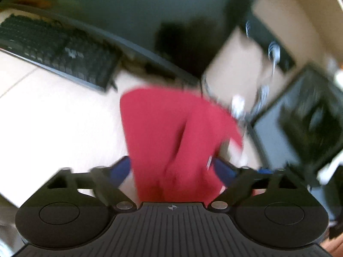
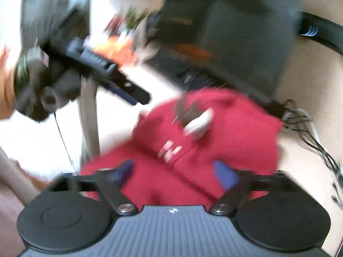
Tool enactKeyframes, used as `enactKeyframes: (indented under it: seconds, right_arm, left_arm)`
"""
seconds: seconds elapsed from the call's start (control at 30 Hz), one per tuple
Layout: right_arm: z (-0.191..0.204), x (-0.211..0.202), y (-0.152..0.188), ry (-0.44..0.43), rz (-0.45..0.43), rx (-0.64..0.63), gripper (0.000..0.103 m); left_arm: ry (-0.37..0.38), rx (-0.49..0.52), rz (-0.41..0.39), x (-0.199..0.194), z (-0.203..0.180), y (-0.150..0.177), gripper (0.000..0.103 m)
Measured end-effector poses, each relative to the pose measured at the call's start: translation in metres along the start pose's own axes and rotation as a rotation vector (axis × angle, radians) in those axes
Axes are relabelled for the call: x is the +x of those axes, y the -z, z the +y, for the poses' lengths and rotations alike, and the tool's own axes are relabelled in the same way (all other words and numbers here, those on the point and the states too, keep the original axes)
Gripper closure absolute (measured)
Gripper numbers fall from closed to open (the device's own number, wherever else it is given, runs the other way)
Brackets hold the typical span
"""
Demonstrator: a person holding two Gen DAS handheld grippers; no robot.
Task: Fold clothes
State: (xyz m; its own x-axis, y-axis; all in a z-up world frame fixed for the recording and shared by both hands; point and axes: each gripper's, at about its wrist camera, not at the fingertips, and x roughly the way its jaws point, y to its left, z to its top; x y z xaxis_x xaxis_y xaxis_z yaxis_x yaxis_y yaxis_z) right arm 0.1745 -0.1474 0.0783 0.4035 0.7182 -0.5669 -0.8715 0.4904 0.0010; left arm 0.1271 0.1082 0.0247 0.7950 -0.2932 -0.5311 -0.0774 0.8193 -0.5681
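Pale, cream-coloured desk surface (image 1: 53,111) is filling the near and left part of the left wrist view, and both pictures are smeared with motion blur. On it a soft red fabric garment (image 1: 171,132) is lying crumpled in the middle, reaching back between the fingers of the left gripper (image 1: 171,169) right up to its body. Its blue-tipped fingers (image 1: 123,167) are standing wide apart on either side of the cloth, pinching nothing.

At the far left a black computer keyboard (image 1: 53,49) is sitting on the desk, in front of a dark flat monitor screen (image 1: 111,6). To the right a dark boxy computer case (image 1: 306,115) is standing, with blurred cables beside it.

From the right wrist view the same red garment (image 2: 214,132) is showing pale lettering (image 2: 169,150) and a light neck label. The right gripper (image 2: 175,171) is hanging over it with fingers spread wide, gripping nothing. At the far left the left gripper (image 2: 130,94) is pointing towards the garment, apart from it; its grip cannot be told from this side.
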Motion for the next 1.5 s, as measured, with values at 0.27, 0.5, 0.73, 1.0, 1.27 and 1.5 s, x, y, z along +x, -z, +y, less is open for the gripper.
enactKeyframes:
  seconds: [0.27,0.5,0.73,1.0,1.27,1.5]
  right_arm:
    - [-0.117,0.025,0.012,0.037,-0.058,0.682,0.0]
    - [-0.143,0.099,0.043,-0.094,0.012,0.893,0.0]
    - [-0.108,0.088,0.039,-0.156,0.0,0.759,0.0]
    - [-0.061,0.106,0.004,-0.176,-0.156,0.591,0.003]
    - [-0.048,0.164,-0.044,0.021,-0.114,0.391,0.004]
    - [-0.021,0.11,-0.038,0.138,-0.126,0.226,0.0]
  left_arm:
    - [-0.085,-0.102,0.129,0.071,0.003,0.003,0.007]
    - [0.036,-0.278,0.168,0.099,0.047,0.026,0.004]
    - [0.193,-0.264,0.121,0.07,0.061,0.065,0.004]
    - [0.126,-0.03,-0.099,0.011,0.056,0.04,0.004]
    - [-0.17,0.079,-0.08,0.032,0.098,-0.004,0.004]
    - [-0.165,0.109,-0.096,-0.031,0.08,0.036,0.004]
